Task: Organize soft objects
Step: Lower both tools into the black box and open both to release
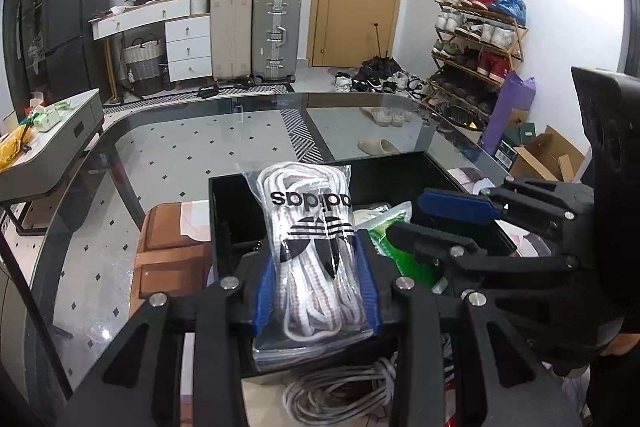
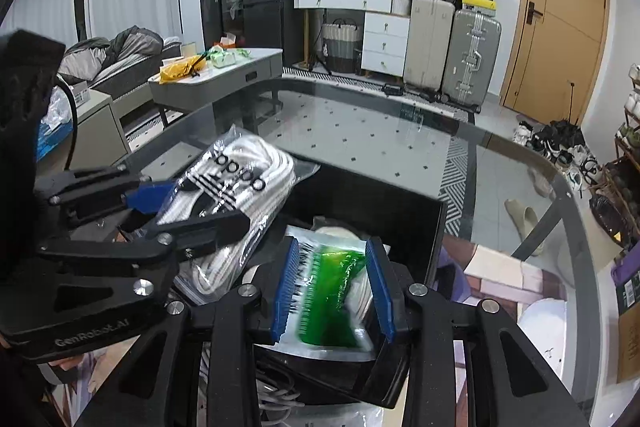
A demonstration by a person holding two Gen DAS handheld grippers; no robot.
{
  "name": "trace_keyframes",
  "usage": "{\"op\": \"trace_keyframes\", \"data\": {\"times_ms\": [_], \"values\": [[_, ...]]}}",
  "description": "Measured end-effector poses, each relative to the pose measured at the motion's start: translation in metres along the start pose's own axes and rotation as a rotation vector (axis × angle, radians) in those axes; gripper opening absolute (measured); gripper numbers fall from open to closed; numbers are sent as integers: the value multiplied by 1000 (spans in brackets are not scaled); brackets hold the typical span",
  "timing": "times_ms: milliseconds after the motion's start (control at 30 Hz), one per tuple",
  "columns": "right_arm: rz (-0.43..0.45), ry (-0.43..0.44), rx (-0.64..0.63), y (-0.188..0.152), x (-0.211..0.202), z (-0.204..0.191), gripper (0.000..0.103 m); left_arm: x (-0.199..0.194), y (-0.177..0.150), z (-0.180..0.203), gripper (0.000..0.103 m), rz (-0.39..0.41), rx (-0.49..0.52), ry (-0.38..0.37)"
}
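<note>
Left gripper point(image 1: 316, 287): nearest the left wrist camera, its blue pads clamped on the laces bag point(image 1: 312, 251); it hangs over the near-left part of the black box point(image 1: 224, 211).
Laces bag: clear zip pouch of white laces with a black trefoil logo, held above the box's near-left rim, not yet let go; seen from the right wrist at point(image 2: 236, 187).
Grey cord point(image 1: 340, 391): loose coil on the table just in front of the box's near wall, outside it, untouched.
Black box: open-topped, on the glass table point(image 1: 160, 163); a pale rolled item point(image 1: 364, 215) already lies inside near the middle.
Green packet point(image 2: 332, 295): to the right of the laces bag, over the box's near-right side, between the blue pads point(image 2: 380, 287) of the right gripper point(image 2: 332, 291); the picture is blurred there, and the pads appear to press its edges.
Right gripper: closed on the green packet, as far as I can judge.
Progress: partway, I judge; one item is in the box and two are held over it.
Left to do: release both pouches into the box, then likely gather the grey cord.
</note>
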State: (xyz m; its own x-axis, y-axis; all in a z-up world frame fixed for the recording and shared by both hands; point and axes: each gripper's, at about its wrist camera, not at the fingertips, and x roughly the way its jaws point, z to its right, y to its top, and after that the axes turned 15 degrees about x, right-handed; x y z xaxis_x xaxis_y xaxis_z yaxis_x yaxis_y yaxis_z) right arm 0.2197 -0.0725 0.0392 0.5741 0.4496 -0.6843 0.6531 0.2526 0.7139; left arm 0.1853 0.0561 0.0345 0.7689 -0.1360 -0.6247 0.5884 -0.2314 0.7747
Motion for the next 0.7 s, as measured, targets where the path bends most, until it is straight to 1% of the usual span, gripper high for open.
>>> {"op": "trace_keyframes", "data": {"times_ms": [367,400,433,467,500,567,600,633,667,700], "values": [[-14,12,-1,-5,-2,2,36,-6,-3,5,36,-10,45,-11],[-13,10,-3,-5,-3,3,38,-6,-3,6,36,-14,47,-15],[-4,-1,-5,-6,-6,3,44,-7,-2,4,37,-17,44,-21],[14,-13,0,-6,-10,5,46,-8,-2,4,42,-17,37,-28],[35,-16,11,-6,-16,8,52,-11,-2,3,51,-13,29,-33],[55,-6,29,-7,-27,13,62,-17,-2,3,65,-7,23,-37],[69,-30,35,-7,-35,15,73,-22,-2,4,66,0,25,-48],[84,-47,31,-9,-40,16,81,-25,-3,5,67,5,27,-51],[108,-60,27,-12,-49,17,84,-29,-4,6,76,9,29,-46],[113,-62,30,-12,-54,19,88,-32,-5,7,84,12,30,-38]]}}
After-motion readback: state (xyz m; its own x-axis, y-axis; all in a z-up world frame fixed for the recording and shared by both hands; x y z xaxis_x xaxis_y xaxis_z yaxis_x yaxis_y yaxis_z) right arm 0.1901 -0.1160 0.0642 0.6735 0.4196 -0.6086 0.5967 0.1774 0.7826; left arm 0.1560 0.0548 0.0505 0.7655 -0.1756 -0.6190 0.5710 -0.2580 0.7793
